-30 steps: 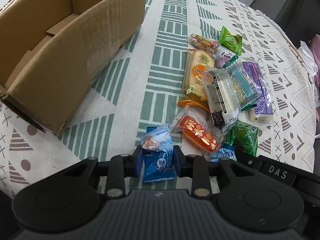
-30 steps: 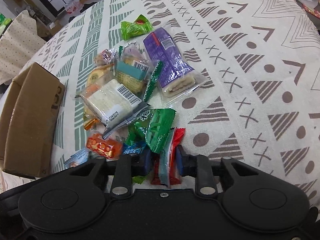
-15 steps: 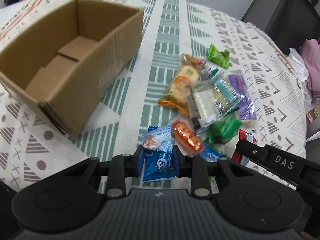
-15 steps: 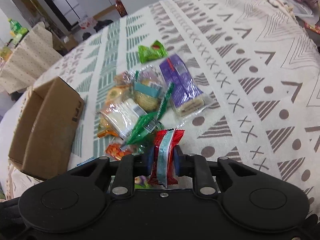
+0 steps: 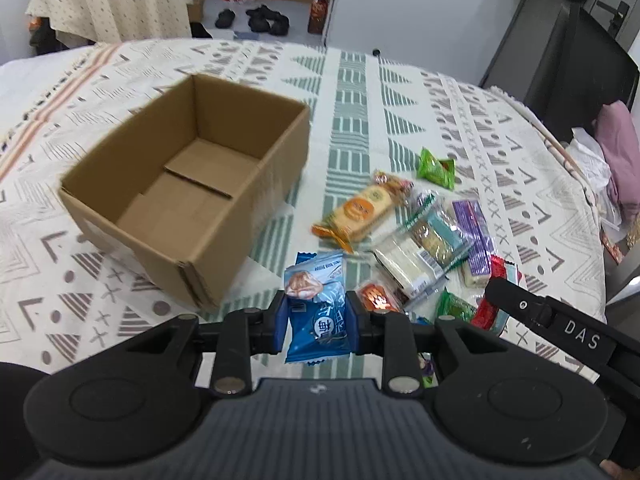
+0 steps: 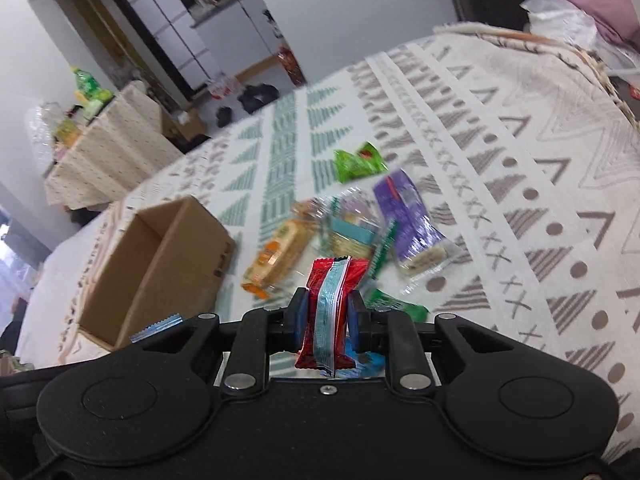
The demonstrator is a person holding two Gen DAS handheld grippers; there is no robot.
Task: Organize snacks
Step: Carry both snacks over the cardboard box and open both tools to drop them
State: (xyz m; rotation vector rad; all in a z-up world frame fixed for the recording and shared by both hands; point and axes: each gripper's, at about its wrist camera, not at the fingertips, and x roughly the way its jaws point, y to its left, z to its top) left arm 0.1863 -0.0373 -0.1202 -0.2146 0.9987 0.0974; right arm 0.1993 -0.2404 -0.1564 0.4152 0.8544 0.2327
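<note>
The left claw [image 5: 316,314] is clamped on a blue snack packet [image 5: 318,312], held above the counter [image 5: 360,92]. An open cardboard box [image 5: 192,184] sits ahead and to its left; the loose snack pile [image 5: 416,236] lies ahead to its right. The right claw [image 6: 328,316] pinches a red snack packet [image 6: 332,304] upright, with the box [image 6: 160,268] off to its left
</note>
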